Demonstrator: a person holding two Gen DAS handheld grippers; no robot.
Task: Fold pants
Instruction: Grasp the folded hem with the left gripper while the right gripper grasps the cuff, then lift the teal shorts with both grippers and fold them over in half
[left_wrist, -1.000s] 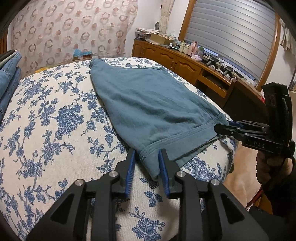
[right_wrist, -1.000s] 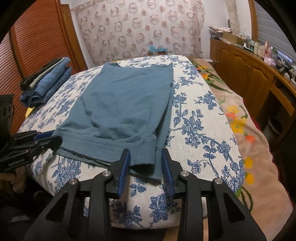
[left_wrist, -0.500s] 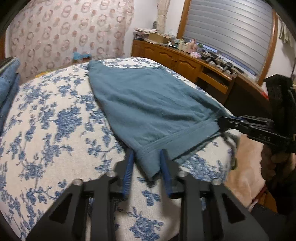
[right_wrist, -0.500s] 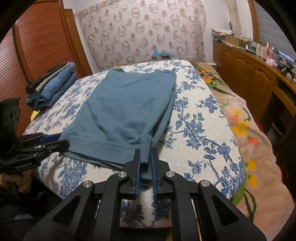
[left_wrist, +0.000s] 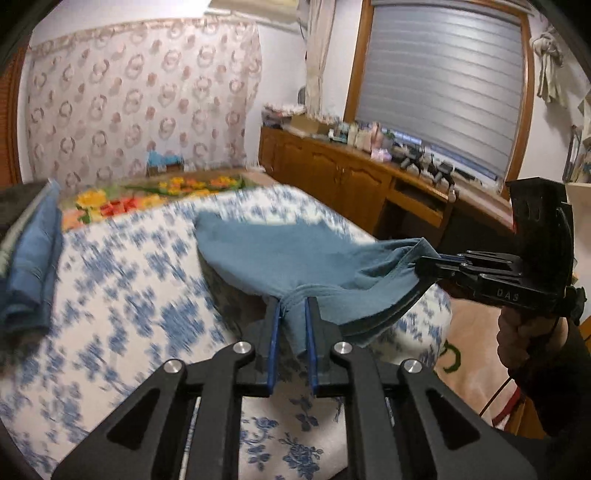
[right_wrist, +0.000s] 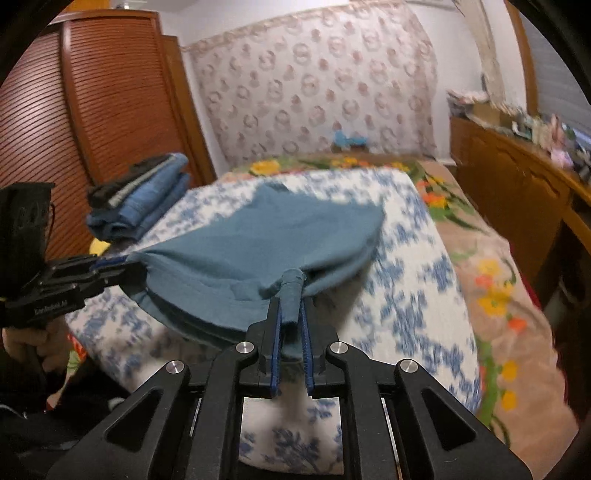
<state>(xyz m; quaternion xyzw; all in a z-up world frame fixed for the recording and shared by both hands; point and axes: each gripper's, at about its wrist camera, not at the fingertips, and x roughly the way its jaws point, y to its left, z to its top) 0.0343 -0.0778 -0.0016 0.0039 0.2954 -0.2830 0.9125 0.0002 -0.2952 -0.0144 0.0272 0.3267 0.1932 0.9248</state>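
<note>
Left gripper fingers clamped on one near corner of the pants; blue pads pinch a bunched wad of waistband cloth. Right gripper fingers likewise clamped on the other near corner, cloth rolled into a tight bundle between them.

Pants: teal, near edge raised off the bed and hanging slack between the two grippers; layered hem sags in a curve under the span. Far end lies on the bed toward 12 o'clock in both views. Bed cover is white with blue flowers, blurred.

In the left view, the right gripper shows at 3 o'clock, pants edge caught at its tip, a hand on the grip below. In the right view, the left gripper shows at 9 o'clock, gripping the pants corner.

Folded jeans stack sits on the bed at 10 o'clock in the right view, well apart from the pants. Wooden cabinet at 1 o'clock in the left view, small clutter on top.
</note>
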